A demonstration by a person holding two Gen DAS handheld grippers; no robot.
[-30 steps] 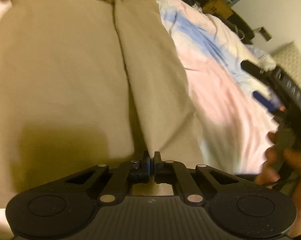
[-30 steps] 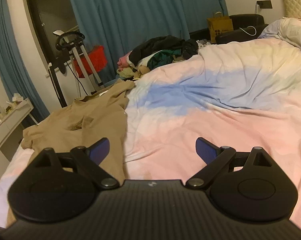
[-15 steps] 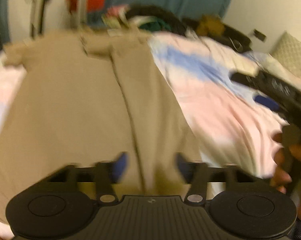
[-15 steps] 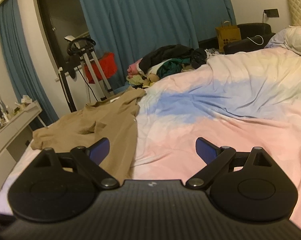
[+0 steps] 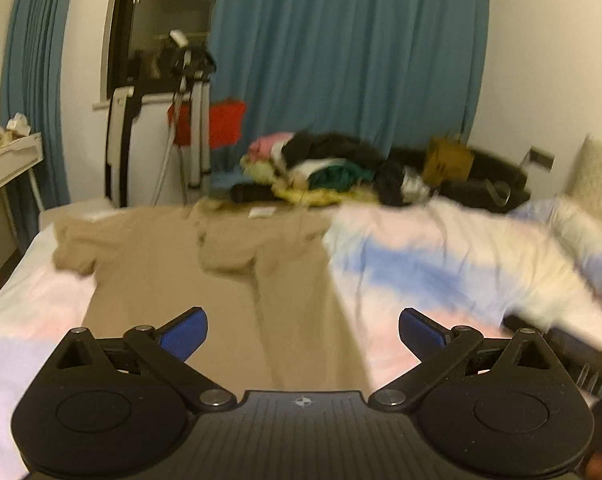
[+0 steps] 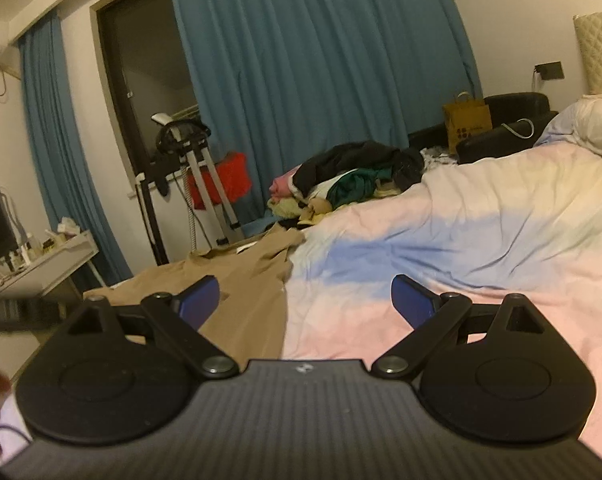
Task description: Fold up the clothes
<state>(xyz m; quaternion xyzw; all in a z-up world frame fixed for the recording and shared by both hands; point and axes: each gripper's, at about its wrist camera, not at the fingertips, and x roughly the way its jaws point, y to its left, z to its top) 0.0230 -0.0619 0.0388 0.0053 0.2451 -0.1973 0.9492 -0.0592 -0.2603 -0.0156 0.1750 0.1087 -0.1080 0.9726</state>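
At the far left a white side table (image 6: pixel 57 258) crowded with small items is seen beside a blue curtain (image 6: pixel 321 80). A tan T-shirt (image 5: pixel 173 280) is spread flat on the left part of the bed, one side panel folded inward over the body. The left gripper (image 5: pixel 303 330) is held above it, jaws wide apart and empty. Behind, a heap of unfolded clothes (image 5: pixel 321 172) is piled at the bed's far edge. The pastel duvet (image 6: pixel 481 240) is stretched to the right. The right gripper (image 6: pixel 305 300) is likewise spread wide with nothing held, over the shirt's edge and the duvet.
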